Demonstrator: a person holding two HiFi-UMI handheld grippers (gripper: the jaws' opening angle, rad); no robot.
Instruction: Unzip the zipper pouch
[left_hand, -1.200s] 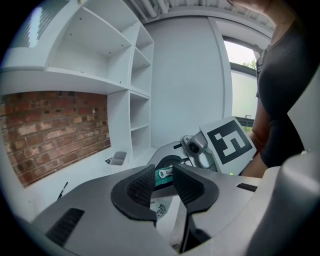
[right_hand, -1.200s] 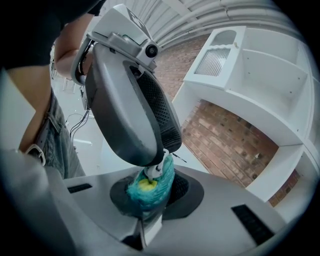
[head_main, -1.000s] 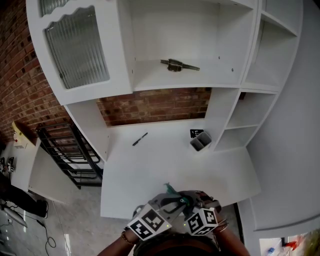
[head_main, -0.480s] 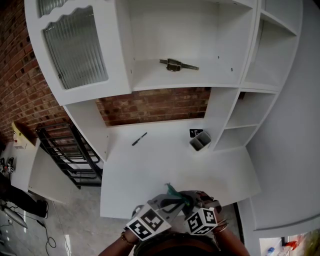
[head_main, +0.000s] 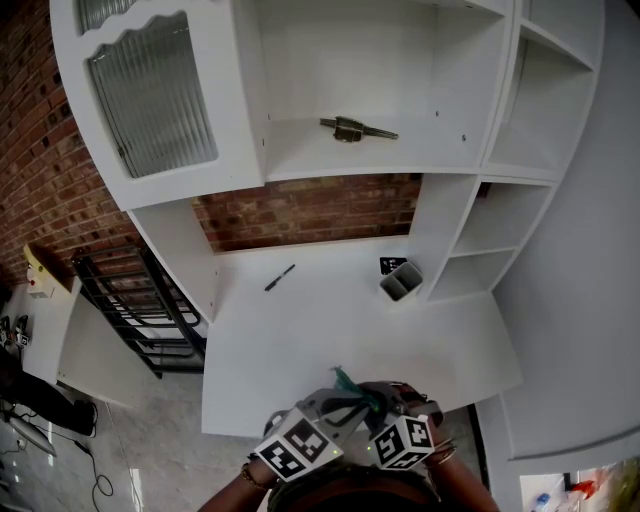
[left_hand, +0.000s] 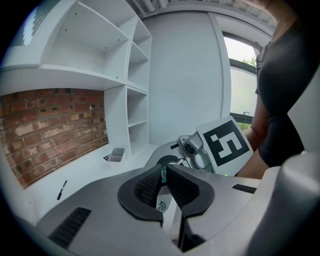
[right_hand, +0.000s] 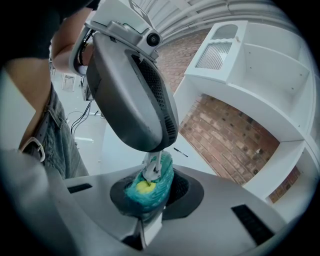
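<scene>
- A pen (head_main: 280, 278) lies on the worktop (head_main: 320, 330), back left.
- A small bin (head_main: 400, 282) stands back right, beside the side shelves.
- A metal item (head_main: 355, 129) lies on the shelf (head_main: 420, 160) above.
- The pouch (head_main: 352, 385) is over the near edge, between left tongs (left_hand: 164, 181) and right tongs (right_hand: 150, 195).

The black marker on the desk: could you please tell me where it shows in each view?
Head view: black marker left of centre, below the brick wall.
Left gripper view: lower left, below the bricks.
Right gripper view: near centre.
Shared landmark: the brick wall.
</scene>
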